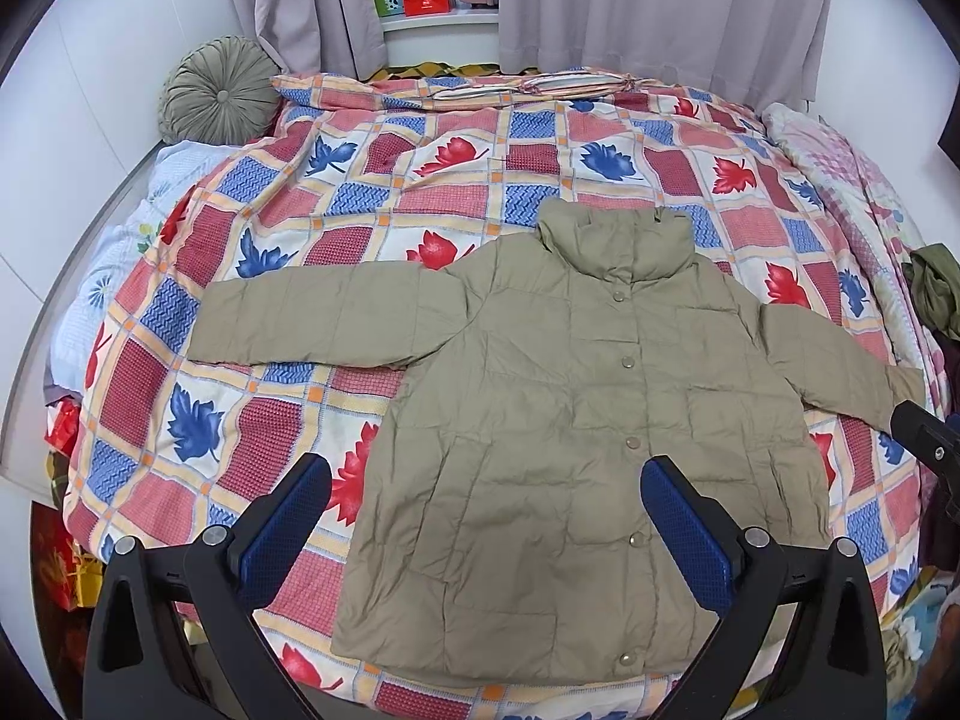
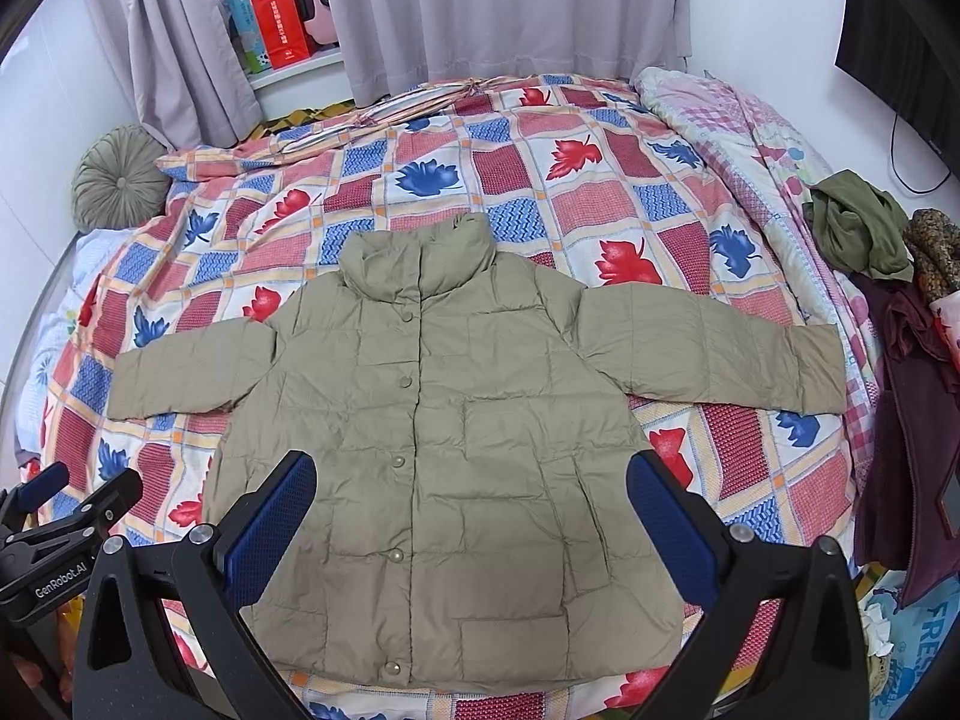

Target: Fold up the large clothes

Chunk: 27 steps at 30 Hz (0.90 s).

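A khaki quilted puffer jacket (image 1: 570, 420) lies flat on the bed, front up, buttoned, collar away from me, both sleeves spread out to the sides. It also shows in the right wrist view (image 2: 456, 438). My left gripper (image 1: 486, 528) is open and empty, held above the jacket's lower left part. My right gripper (image 2: 471, 516) is open and empty, held above the jacket's lower middle. The left gripper's body (image 2: 54, 528) shows at the left edge of the right wrist view.
The bed has a leaf-patterned patchwork quilt (image 1: 336, 192). A round grey-green cushion (image 1: 219, 90) lies at the far left. Olive and dark clothes (image 2: 864, 234) are piled at the bed's right edge. Curtains (image 2: 510, 12) hang behind.
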Each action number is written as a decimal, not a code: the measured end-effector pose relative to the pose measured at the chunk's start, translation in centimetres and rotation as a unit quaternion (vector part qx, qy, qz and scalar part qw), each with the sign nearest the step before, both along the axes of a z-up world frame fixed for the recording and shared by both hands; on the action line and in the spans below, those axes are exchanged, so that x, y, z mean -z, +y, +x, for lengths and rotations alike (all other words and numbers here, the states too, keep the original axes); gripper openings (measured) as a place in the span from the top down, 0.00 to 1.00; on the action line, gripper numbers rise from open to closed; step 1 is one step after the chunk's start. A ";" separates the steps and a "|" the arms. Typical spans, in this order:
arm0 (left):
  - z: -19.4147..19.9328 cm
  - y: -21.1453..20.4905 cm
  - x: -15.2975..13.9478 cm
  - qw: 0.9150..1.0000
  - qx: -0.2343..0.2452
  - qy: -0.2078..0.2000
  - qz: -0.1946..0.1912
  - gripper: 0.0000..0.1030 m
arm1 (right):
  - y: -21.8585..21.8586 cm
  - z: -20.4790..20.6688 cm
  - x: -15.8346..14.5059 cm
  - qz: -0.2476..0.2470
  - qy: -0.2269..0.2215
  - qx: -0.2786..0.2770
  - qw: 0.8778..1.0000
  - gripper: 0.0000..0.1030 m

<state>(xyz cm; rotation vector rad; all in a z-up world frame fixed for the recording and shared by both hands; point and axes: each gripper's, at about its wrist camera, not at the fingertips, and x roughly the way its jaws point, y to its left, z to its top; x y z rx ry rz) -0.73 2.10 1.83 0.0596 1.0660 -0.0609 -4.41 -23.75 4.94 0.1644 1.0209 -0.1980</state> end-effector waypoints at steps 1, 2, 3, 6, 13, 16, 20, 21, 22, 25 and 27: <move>0.0 0.0 0.0 1.000 0.000 0.000 0.001 0.00 | 0.1 0.0 -0.1 0.000 0.000 0.000 1.000 0.00; 0.0 -0.1 0.0 1.000 0.000 0.000 0.000 0.00 | 0.1 0.0 -0.1 0.000 0.000 0.000 1.000 0.00; 0.1 -0.1 0.1 1.000 0.000 0.000 0.000 0.00 | 0.0 0.0 0.0 0.000 0.000 0.000 1.000 0.00; 0.0 0.0 0.0 1.000 0.000 0.000 0.000 0.00 | 0.1 0.0 -0.1 0.000 -0.001 0.000 1.000 0.00; 0.1 -0.1 0.0 1.000 0.001 0.001 0.000 0.00 | 0.0 0.0 0.1 -0.001 -0.001 0.000 1.000 0.00; 0.1 -0.1 0.0 1.000 0.000 0.000 0.001 0.00 | 0.2 -0.1 -0.1 0.000 -0.001 0.000 1.000 0.00; 0.1 -0.1 0.0 1.000 0.000 0.001 0.000 0.00 | 0.1 0.0 0.1 0.000 -0.001 0.000 1.000 0.00; 0.1 -0.1 0.0 1.000 0.000 0.001 0.001 0.00 | 0.1 0.0 0.0 0.000 -0.001 0.000 1.000 0.00; 0.1 -0.2 0.0 1.000 0.000 0.001 0.001 0.00 | 0.1 0.0 0.1 0.000 -0.001 0.000 1.000 0.00; 0.1 -0.1 -0.1 1.000 -0.001 0.002 0.000 0.00 | 0.1 0.0 0.1 0.000 -0.001 0.000 1.000 0.00; 0.1 -0.1 0.0 1.000 -0.001 0.002 0.000 0.00 | 0.2 0.0 0.0 -0.001 0.000 0.000 1.000 0.00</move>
